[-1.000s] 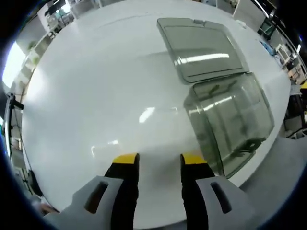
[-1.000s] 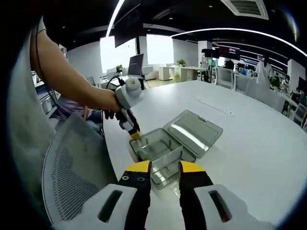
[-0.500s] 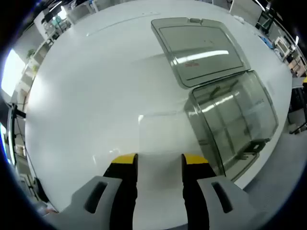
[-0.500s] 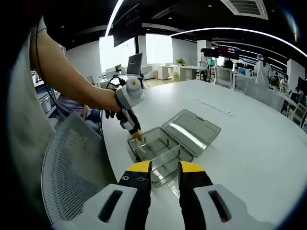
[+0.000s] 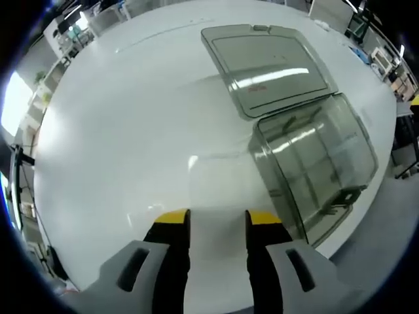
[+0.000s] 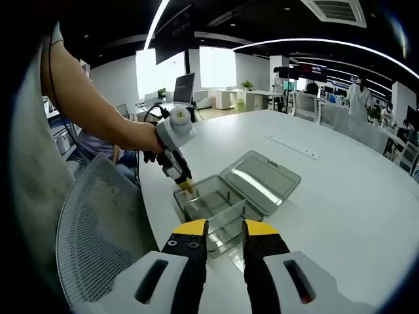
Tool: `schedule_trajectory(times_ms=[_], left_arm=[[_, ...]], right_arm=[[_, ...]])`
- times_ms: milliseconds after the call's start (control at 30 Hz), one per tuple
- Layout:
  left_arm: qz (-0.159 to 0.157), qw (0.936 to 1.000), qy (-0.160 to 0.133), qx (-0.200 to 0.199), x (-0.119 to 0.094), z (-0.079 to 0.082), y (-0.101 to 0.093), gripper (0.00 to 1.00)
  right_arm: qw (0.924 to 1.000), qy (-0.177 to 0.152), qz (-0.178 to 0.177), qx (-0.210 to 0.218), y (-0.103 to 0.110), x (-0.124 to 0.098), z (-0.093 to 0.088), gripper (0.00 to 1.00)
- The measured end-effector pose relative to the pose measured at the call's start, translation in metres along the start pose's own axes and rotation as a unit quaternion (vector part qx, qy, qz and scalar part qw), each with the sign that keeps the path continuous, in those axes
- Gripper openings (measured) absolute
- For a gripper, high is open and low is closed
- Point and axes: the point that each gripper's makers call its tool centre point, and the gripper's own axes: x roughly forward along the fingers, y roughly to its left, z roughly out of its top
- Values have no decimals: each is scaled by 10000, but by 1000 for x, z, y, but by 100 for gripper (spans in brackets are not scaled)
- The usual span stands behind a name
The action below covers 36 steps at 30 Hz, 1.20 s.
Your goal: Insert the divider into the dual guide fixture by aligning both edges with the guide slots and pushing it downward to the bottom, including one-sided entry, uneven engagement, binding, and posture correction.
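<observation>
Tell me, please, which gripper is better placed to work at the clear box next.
Left, probably. In the right gripper view, the left gripper has its tips at a corner of the clear box, whose lid lies open. The right gripper sits farther back.

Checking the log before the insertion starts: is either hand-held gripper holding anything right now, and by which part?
Nothing is held. The left hand-held gripper is open over the table; the right hand-held gripper is open before the clear box.
</observation>
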Motion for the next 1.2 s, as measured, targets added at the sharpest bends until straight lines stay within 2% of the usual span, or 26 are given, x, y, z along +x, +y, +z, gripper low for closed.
schedule_trajectory(times_ms=[167,333,800,1200], left_arm=[[-69,9999,71,-44,0,-3,0,30],[-80,10000,47,20,-2,-4,1,30],[-339,9992,-71,-186,-13,-8,7,30],[-570,9975,-200,-366,-24,-12,8,30]], right_arm=[[10000,-1,15,-3,1,1,1,16],[10000,-7,20,-6,1,2,1,16],[9999,-77,96,0,3,5,7,17],[9991,-248,266,235,4,7,15,17]])
